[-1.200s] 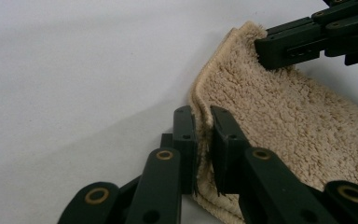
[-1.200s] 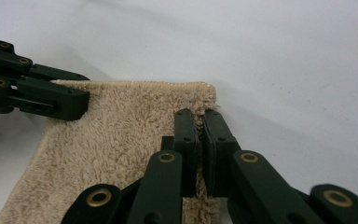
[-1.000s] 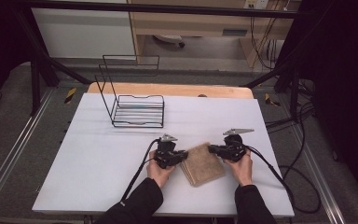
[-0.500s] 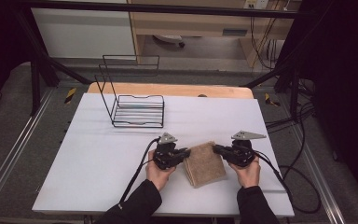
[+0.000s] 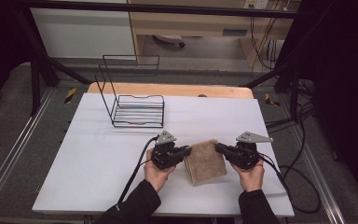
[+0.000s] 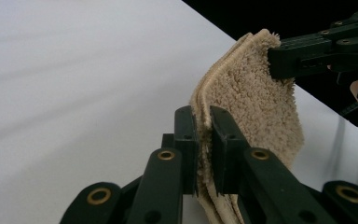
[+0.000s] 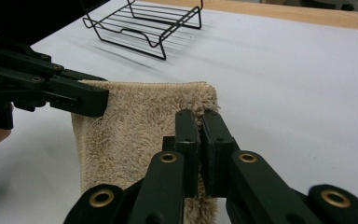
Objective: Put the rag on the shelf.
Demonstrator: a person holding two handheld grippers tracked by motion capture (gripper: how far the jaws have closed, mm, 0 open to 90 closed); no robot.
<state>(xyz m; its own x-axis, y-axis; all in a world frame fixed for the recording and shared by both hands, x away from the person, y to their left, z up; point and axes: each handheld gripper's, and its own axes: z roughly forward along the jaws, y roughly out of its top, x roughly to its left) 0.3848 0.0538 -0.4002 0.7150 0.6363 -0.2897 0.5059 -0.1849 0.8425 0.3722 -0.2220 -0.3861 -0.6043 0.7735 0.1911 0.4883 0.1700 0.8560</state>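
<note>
While folded beige towel [image 5: 205,161] hangs lower centre of frame, left gripper [image 5: 185,152] and right gripper [image 5: 220,148] each clamped on top corner; towel lifted, bottom edge near white table [image 5: 98,158]; wire rack [image 5: 137,111] upper left empty, placing pending

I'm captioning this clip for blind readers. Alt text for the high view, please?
Two hand-held claws, left claw and right claw, pinch the upper corners of a folded tan towel over a white table. A black wire rack stands behind.
</note>
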